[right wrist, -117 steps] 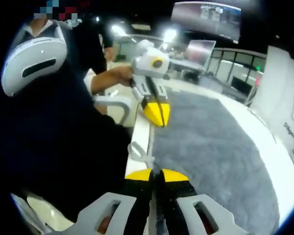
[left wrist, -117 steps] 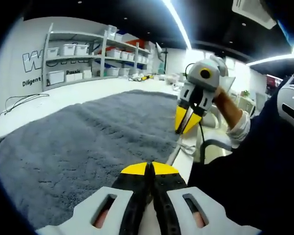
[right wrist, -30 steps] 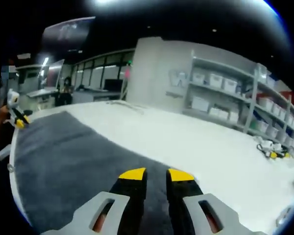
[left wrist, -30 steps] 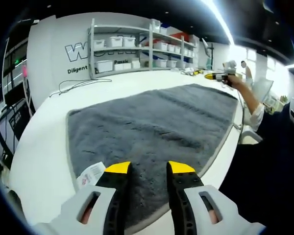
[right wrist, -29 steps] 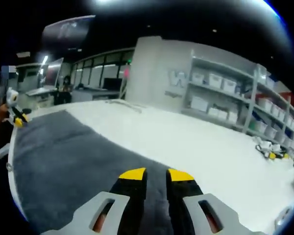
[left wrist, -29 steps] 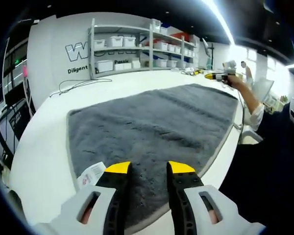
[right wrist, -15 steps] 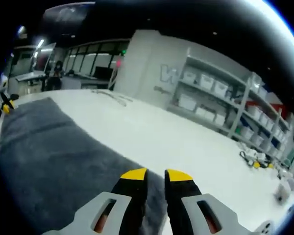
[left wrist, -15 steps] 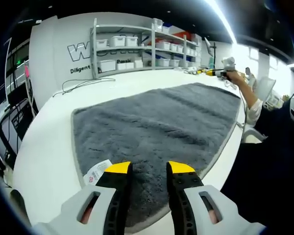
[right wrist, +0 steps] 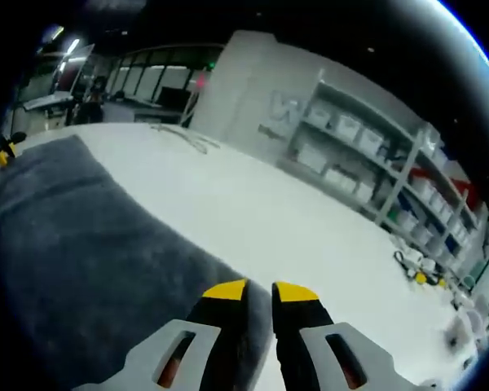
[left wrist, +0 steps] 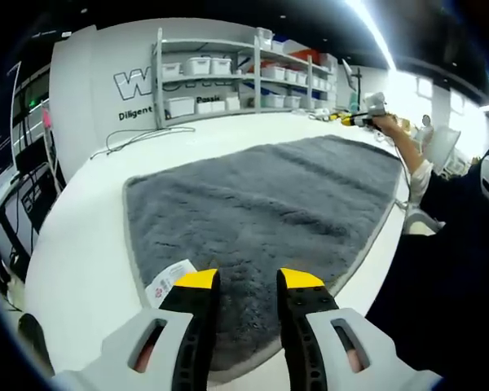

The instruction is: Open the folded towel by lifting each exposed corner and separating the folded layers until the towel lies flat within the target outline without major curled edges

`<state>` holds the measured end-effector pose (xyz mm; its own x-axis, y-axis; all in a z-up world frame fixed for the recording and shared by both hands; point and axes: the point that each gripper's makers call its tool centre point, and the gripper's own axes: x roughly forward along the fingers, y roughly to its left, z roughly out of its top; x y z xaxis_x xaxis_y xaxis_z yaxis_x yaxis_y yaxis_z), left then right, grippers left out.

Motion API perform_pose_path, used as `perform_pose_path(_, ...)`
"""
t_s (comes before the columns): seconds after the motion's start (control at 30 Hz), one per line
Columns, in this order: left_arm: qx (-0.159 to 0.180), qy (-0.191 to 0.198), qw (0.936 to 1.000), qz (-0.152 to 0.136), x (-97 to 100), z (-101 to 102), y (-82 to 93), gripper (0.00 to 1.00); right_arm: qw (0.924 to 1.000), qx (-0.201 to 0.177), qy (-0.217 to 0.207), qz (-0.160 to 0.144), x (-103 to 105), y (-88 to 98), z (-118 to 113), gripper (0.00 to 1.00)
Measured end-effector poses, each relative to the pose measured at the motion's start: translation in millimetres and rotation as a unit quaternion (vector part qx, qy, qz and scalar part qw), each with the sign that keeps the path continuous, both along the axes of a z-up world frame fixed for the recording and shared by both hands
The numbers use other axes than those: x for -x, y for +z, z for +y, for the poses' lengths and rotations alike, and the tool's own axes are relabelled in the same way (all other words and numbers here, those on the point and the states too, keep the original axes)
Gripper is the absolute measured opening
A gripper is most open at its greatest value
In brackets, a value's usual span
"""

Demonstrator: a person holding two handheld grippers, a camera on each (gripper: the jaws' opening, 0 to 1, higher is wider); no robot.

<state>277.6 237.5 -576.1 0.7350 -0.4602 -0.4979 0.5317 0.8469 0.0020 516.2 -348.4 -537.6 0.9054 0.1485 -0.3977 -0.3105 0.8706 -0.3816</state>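
Both tools, left (left wrist: 249, 281) and right (right wrist: 259, 291) (jaws parted, gripping nothing), hover over the towel (left wrist: 261, 204).

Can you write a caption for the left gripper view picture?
Open left gripper hovers over the near edge of a flat grey towel on a white table.

The towel (left wrist: 261, 204) was a plain dark grey with a fuzzy pile, and carried a white label (left wrist: 168, 279) with small red print at the lower left of the left gripper view. The table (left wrist: 81, 244) beneath it was white. The left gripper (left wrist: 248, 281) and right gripper (right wrist: 259, 292) each had black fingers (left wrist: 197, 314) tipped yellow, with light grey bodies. The shelves (left wrist: 220, 77) at upper centre were grey and held white bins.
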Motion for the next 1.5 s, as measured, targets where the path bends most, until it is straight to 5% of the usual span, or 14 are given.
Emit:
perform_pose_path(0.23, -0.002, 0.008, 0.9999, -0.006, -0.8, 5.6, 3.6, 0.28, 0.9997, 0.007, 0.003, 0.025, -5.9, -22.9, -0.5, 0.09)
perform_pose_path(0.83, -0.056, 0.032, 0.9978, 0.014, 10.6, 39.1, -6.6, 0.27, 0.9991, 0.010, -0.004, 0.041, -4.2, -32.5, -20.0, 0.13)
perform_pose_path(1.0, -0.054, 0.027, 0.9981, 0.012, 13.9, 39.9, -4.4, 0.23, 0.9979, 0.045, -0.020, 0.043, -4.6, -37.2, -27.5, 0.11)
perform_pose_path(1.17, -0.056, 0.026, 0.9980, 0.016, 16.9, 42.0, -5.6, 0.23, 0.9991, 0.037, -0.011, 0.016, -3.2, -28.5, -21.0, 0.03)
perform_pose_path(1.5, -0.043, 0.024, 0.9984, 0.028, 17.3, 37.7, -8.7, 0.19, 0.9986, 0.025, 0.007, 0.046, -0.7, -43.6, -9.9, 0.00)
